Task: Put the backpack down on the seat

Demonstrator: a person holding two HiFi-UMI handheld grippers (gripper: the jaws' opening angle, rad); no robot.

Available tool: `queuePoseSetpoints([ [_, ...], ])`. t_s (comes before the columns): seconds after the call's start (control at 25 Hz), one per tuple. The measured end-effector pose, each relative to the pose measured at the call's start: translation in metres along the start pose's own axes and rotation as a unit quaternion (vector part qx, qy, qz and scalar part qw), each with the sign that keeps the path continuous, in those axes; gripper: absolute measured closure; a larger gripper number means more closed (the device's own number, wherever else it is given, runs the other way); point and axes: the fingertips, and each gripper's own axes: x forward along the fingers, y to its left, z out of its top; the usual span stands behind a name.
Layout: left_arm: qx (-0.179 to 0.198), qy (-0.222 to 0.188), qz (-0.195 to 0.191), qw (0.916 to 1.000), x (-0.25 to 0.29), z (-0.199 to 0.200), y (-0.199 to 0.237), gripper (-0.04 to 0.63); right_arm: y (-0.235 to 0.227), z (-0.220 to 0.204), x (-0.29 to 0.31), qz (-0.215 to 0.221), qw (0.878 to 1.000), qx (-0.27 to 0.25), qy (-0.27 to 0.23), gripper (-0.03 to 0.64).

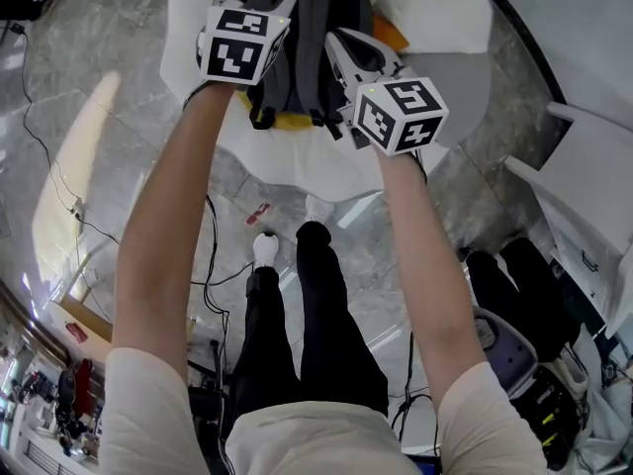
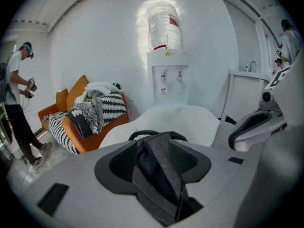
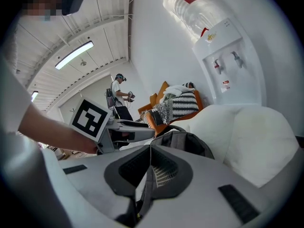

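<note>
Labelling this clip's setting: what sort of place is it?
Probably an office lounge or break area, perhaps used for recording: a water dispenser stands against the white wall, an orange sofa holds striped cushions, and the floor is polished marble.

No words or numbers can be read. The water dispenser (image 2: 167,77) has a yellow mark (image 2: 168,54) and a small sticker (image 2: 163,90), both too tiny to read.

Office lounge: water dispenser (image 2: 167,75), orange sofa (image 2: 97,137), marble floor (image 1: 99,28).
</note>
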Motion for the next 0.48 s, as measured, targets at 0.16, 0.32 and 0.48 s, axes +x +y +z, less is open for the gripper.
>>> queuePoseSetpoints([
  [0.16, -0.008, 0.009, -0.013, 0.9998, -0.006, -0.005, -0.004, 0.393, 0.008, 0.005, 0.000, 0.005, 1.000, -0.007, 0.004, 0.592],
  [0.32, -0.012, 0.017, -0.023, 0.9995, -0.018, -0.012, -0.009, 0.445, 0.016, 0.008, -0.003, 0.005, 1.000, -0.012, 0.007, 0.592],
  [0.48, -0.005, 0.031, -0.037, 0.9988, -0.034, -0.021, -0.019, 0.513, 0.021, 0.010, -0.016, -0.003, 1.000, -0.006, 0.002, 0.592],
])
